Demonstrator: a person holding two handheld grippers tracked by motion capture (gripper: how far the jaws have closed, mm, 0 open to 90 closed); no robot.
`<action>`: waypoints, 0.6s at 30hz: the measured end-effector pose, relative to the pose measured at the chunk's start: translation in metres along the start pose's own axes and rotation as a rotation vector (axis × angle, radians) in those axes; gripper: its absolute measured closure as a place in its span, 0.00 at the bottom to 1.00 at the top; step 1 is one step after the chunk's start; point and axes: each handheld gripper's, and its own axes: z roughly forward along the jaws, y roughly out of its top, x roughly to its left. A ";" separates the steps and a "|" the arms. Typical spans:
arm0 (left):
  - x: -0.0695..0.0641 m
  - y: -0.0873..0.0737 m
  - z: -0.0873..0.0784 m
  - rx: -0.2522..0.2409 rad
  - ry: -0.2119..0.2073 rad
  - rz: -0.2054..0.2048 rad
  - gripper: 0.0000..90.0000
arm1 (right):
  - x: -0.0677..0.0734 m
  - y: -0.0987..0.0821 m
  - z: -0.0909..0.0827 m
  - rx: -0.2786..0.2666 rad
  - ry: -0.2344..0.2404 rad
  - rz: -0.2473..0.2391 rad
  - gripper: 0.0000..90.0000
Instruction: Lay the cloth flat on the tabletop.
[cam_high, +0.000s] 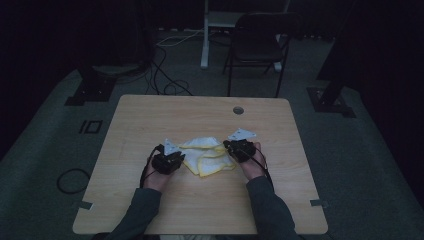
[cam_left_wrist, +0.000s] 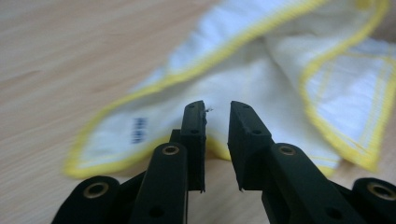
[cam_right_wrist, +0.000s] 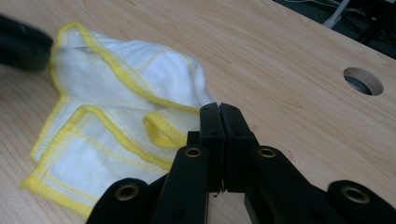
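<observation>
A white cloth (cam_high: 207, 155) with yellow hems lies crumpled near the middle of the wooden table (cam_high: 150, 115), between the two hands. From above, the left gripper (cam_high: 172, 159) sits at the cloth's left edge and the right gripper (cam_high: 235, 148) at its right. The left gripper view adds that its jaws stand apart, released, with the hem just beyond them. The right gripper view shows the jaws clenched together beside a fold; whether fabric is pinched, I cannot tell.
</observation>
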 end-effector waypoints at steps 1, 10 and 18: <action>-0.003 -0.001 0.004 0.010 -0.009 0.010 0.87 | 0.000 0.000 0.000 0.002 0.000 0.001 0.99; -0.015 -0.009 0.020 0.051 -0.057 0.033 0.93 | -0.005 0.002 0.002 0.005 -0.009 0.000 0.99; -0.015 -0.013 0.012 0.078 -0.088 0.097 1.00 | -0.013 0.003 0.001 0.008 -0.022 0.016 0.99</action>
